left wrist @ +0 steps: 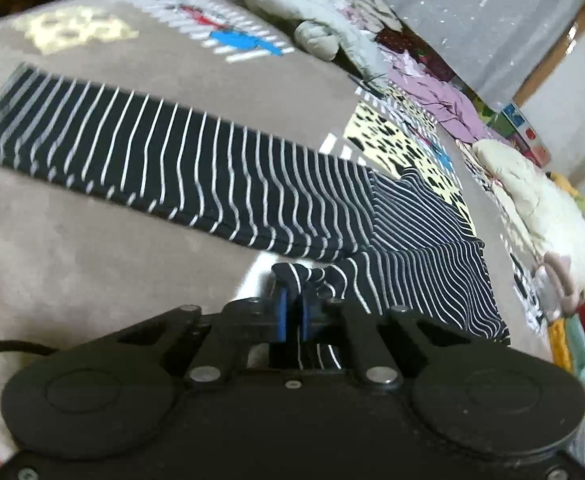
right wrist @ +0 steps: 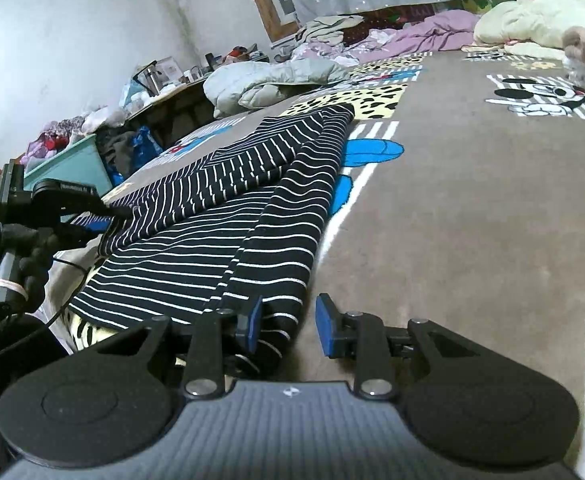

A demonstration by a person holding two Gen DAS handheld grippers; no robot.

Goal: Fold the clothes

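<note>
A black garment with thin white stripes lies on a brown cartoon-print carpet, one long sleeve stretched out to the left. My left gripper is shut on a bunched edge of the striped garment. In the right wrist view the same garment lies partly folded, and the left gripper pinches its far left edge. My right gripper is open, with the garment's near corner lying by its left finger.
Piles of other clothes and bedding line the carpet's far side: a grey quilt, purple fabric, cream bedding. A teal box and clutter stand at the left. Bare carpet stretches right of the garment.
</note>
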